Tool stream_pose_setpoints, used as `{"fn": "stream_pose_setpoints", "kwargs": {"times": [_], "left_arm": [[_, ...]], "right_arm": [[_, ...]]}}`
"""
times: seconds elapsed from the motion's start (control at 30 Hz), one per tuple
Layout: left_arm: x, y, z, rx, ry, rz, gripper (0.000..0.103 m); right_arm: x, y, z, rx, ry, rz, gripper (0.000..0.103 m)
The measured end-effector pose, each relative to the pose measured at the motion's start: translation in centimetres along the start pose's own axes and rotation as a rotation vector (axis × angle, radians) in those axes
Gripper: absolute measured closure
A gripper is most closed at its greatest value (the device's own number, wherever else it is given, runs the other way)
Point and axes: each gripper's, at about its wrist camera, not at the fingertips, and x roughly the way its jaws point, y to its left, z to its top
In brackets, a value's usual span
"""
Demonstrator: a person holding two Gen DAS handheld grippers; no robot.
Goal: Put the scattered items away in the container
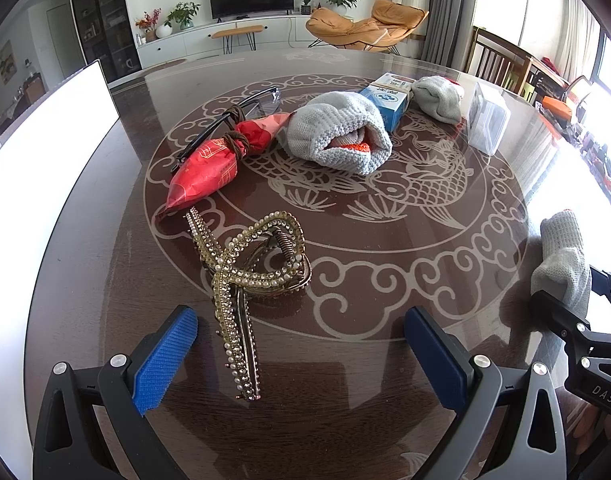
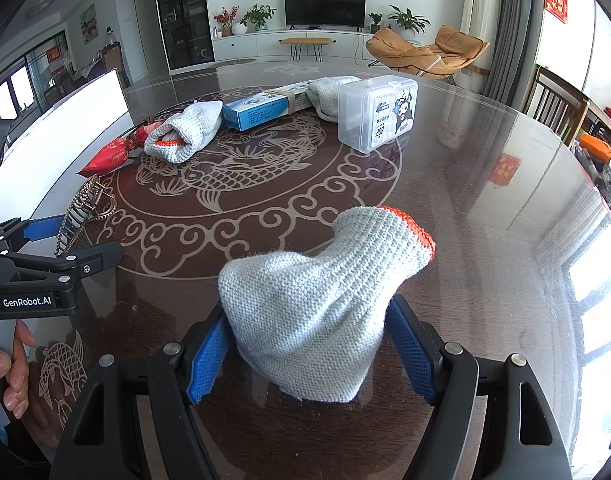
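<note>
My left gripper (image 1: 301,356) is open, its blue pads either side of a beaded gold hair claw clip (image 1: 245,280) lying on the table. My right gripper (image 2: 309,356) is shut on a grey knitted glove with an orange cuff (image 2: 321,292), also seen at the right edge of the left wrist view (image 1: 563,264). The white container (image 1: 45,152) stands at the left; it also shows in the right wrist view (image 2: 77,120). A red packet (image 1: 209,168), glasses (image 1: 261,100), a second grey glove (image 1: 341,132), a blue box (image 1: 389,100) and a third glove (image 1: 439,96) lie beyond.
A clear plastic box (image 2: 377,112) stands at the back right of the round glass-topped table (image 2: 485,200). Wooden chairs (image 2: 553,104) stand beyond the right edge. The left gripper (image 2: 45,268) shows at the left of the right wrist view.
</note>
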Motion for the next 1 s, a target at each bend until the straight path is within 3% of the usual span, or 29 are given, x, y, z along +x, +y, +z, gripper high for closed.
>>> {"fn": "stream_pose_setpoints", "kwargs": {"times": [0.77, 0.8, 0.83, 0.87, 0.9, 0.93, 1.0], "left_arm": [[0.2, 0.0, 0.4, 0.000, 0.005, 0.000, 0.000], [0.1, 0.0, 0.4, -0.003, -0.001, 0.006, 0.005], [-0.3, 0.1, 0.5, -0.006, -0.022, 0.006, 0.028], [-0.6, 0.1, 0.6, -0.005, -0.027, 0.008, 0.041], [-0.9, 0.4, 0.7, -0.009, -0.027, -0.002, 0.077], [-1.1, 0.8, 0.8, -0.027, -0.018, -0.041, 0.090], [-1.6, 1.6, 0.7, -0.065, -0.022, -0.085, 0.094]], "right_arm": [[0.1, 0.0, 0.0, -0.002, 0.000, -0.002, 0.027], [0.1, 0.0, 0.1, -0.006, -0.001, 0.002, 0.027], [0.0, -0.1, 0.0, -0.004, -0.007, 0.014, 0.030], [-0.2, -0.5, 0.1, 0.018, -0.019, 0.050, 0.042], [-0.5, -0.9, 0.2, 0.046, -0.018, 0.065, 0.063], [-0.7, -1.2, 0.3, 0.060, -0.018, 0.066, 0.064], [-1.6, -1.5, 0.4, 0.060, -0.032, 0.067, 0.068]]}}
